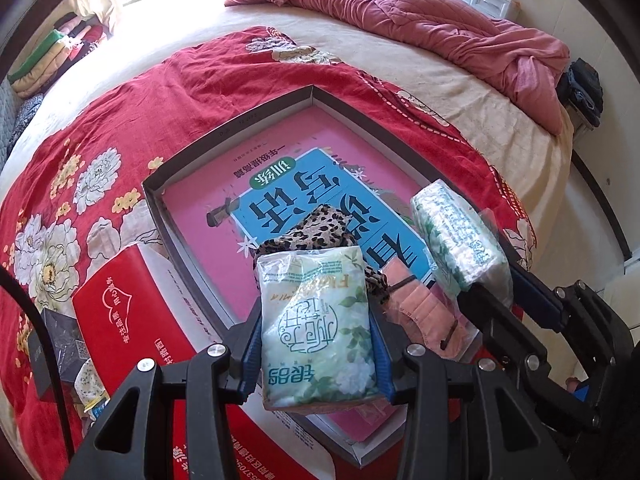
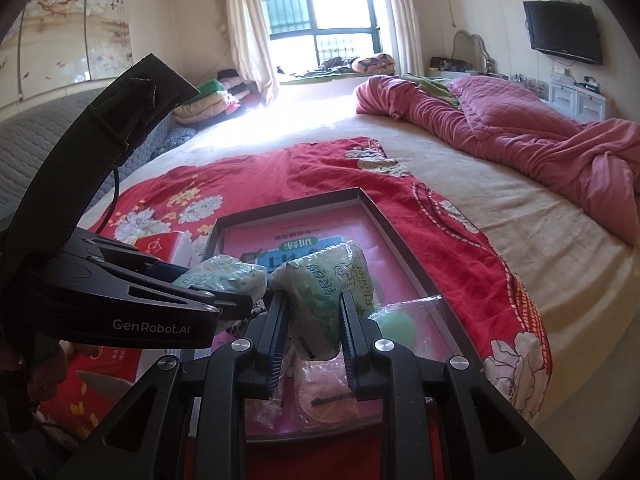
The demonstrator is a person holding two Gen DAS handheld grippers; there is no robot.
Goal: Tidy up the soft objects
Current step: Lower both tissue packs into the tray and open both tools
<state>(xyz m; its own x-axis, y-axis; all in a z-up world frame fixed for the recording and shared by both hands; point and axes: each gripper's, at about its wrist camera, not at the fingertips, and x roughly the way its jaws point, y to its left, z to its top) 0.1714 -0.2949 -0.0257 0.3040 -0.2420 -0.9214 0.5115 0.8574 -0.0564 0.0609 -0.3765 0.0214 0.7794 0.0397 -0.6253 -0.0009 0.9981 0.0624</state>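
Observation:
My left gripper (image 1: 316, 320) is shut on a green-and-white tissue pack (image 1: 316, 320), held above the near end of a shallow box (image 1: 192, 168) lined with a pink and blue book. My right gripper (image 2: 314, 320) is shut on a second tissue pack (image 2: 328, 292), which also shows in the left wrist view (image 1: 456, 236) over the box's right side. In the box lie a leopard-print cloth (image 1: 316, 228), a packaged pink mask (image 1: 424, 312) and a green item in a clear bag (image 2: 396, 324). The left gripper's tissue pack shows in the right wrist view (image 2: 224, 276) too.
The box sits on a red floral cloth (image 1: 120, 120) on a bed. A red tissue carton (image 1: 128, 312) and a dark small box (image 1: 52, 348) lie left of the box. A pink quilt (image 1: 440, 20) is bunched at the far side. Folded clothes (image 1: 52, 52) are stacked far left.

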